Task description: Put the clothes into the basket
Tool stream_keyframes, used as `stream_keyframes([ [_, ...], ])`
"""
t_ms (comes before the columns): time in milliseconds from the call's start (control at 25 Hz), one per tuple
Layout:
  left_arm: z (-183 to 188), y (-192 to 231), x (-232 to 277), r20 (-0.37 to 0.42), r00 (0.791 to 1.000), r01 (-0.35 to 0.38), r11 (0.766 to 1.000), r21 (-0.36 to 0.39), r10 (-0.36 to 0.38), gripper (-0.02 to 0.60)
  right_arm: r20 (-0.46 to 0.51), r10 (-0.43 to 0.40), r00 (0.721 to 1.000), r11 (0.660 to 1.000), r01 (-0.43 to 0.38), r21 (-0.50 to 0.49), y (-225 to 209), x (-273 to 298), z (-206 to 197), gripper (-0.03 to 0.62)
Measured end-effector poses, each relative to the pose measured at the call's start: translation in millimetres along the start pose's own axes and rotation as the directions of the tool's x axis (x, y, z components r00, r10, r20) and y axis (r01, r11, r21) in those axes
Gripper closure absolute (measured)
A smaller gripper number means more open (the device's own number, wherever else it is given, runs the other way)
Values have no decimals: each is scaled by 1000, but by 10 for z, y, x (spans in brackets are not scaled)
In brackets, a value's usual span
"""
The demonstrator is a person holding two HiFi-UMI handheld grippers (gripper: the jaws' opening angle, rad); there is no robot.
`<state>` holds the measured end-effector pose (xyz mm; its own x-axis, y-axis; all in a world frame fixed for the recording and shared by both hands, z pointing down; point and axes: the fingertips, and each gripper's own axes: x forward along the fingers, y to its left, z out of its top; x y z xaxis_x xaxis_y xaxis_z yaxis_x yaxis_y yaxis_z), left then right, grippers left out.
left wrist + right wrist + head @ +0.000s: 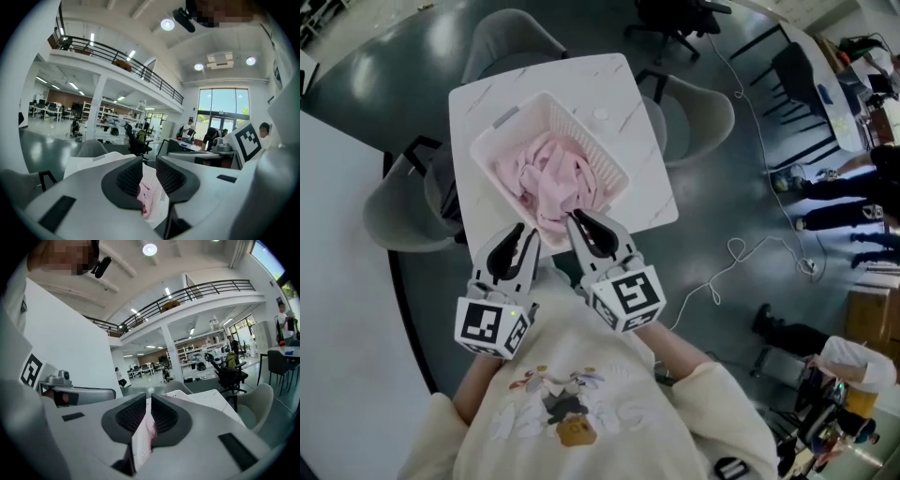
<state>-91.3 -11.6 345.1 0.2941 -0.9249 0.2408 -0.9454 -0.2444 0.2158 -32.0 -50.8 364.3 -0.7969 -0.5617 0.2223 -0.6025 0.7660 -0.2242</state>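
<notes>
In the head view, a white plastic lattice basket sits cornerwise on a square, white, marble-patterned surface. The crumpled pink clothes lie heaped inside the basket, with one fold draped over its near corner. The left tongs and the right tongs hover side by side just at that near corner, tips pointing toward the basket. Behind them, on the side away from the basket, are their black-and-white marker cubes and the person's cream sweatshirt. Grey shell chairs stand around the surface, beyond the basket.

In the left gripper view, the left tongs are released. Their ribbed black pads stand apart with a clear gap, and nothing is pinched between them. Through the gap a patch of the basket's lattice wall and some of the pink clothes show, lying beyond and below the tips.

In the right gripper view, the right tongs are drawn nearly together, leaving only a slim slit between the pads. A strip of white lattice with a pink edge shows in and below that slit. It appears to be the basket beyond the tips rather than anything gripped, though the slit is too narrow to be sure. The white surface spreads out past the basket, with a grey chair beside it.
</notes>
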Motion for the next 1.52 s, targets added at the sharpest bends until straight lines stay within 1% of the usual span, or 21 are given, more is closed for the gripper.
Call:
stream_keyframes([
  [80, 117, -212, -54, 27, 999, 21, 999, 36, -22, 500, 26, 12, 1000, 1000, -12, 13, 35, -174, 86, 556],
  [200, 269, -461, -108, 64, 998, -5, 993, 114, -3, 530, 74, 32, 997, 999, -33, 13, 81, -410, 246, 556],
  [240, 296, -529, -112, 75, 997, -12, 991, 130, 2, 540, 86, 46, 995, 999, -47, 17, 98, -473, 287, 556],
  [360, 301, -713, -113, 87, 996, -11, 991, 133, 0, 569, 114, 97, 989, 994, -102, 35, 162, -638, 371, 556],
  [400, 296, -763, -115, 87, 996, -13, 991, 132, 1, 571, 137, 102, 985, 994, -107, 28, 174, -684, 423, 556],
  [520, 280, -889, -120, 86, 996, -24, 990, 139, 12, 571, 201, 90, 975, 996, -86, -26, 176, -796, 574, 556],
  [600, 257, -984, -125, 81, 997, -25, 991, 128, 15, 571, 198, 98, 975, 995, -96, -23, 171, -856, 586, 569],
  [640, 238, -1040, -130, 77, 997, -23, 992, 123, 14, 571, 191, 111, 975, 994, -110, -14, 177, -885, 582, 586],
  [720, 191, -1160, -135, 70, 998, -12, 993, 115, 4, 571, 188, 133, 973, 991, -131, -19, 198, -950, 591, 586],
  [800, 120, -1258, -126, 58, 998, 1, 994, 106, -7, 571, 199, 133, 971, 991, -128, -40, 204, -1022, 596, 586],
  [880, 31, -1304, -114, 42, 999, -1, 996, 90, -2, 571, 199, 128, 972, 991, -119, -59, 181, -1077, 560, 586],
  [920, 4, -1313, -107, 38, 999, -7, 997, 83, 4, 571, 186, 127, 974, 991, -116, -69, 163, -1092, 518, 586],
  [1000, -2, -1331, -90, 41, 999, -16, 997, 72, 13, 571, 130, 127, 983, 990, -118, -76, 126, -1092, 385, 586],
  [1080, -10, -1364, -75, 39, 999, -13, 998, 66, 11, 571, 79, 128, 989, 991, -123, -59, 91, -1082, 254, 586],
  [1120, -22, -1387, -69, 35, 999, -7, 998, 66, 5, 571, 69, 131, 989, 991, -128, -50, 80, -1084, 220, 586],
  [1200, -37, -1431, -59, 28, 1000, 4, 998, 69, -6, 571, 67, 138, 988, 990, -135, -49, 68, -1096, 220, 586],
  [1320, -46, -1437, -34, 21, 1000, 3, 998, 63, -4, 571, 80, 142, 987, 989, -138, -56, 41, -1096, 290, 586],
  [1520, -30, -1479, 17, 13, 1000, 12, 997, 74, -13, 571, 95, 123, 988, 992, -119, -48, -40, -1139, 326, 586],
])
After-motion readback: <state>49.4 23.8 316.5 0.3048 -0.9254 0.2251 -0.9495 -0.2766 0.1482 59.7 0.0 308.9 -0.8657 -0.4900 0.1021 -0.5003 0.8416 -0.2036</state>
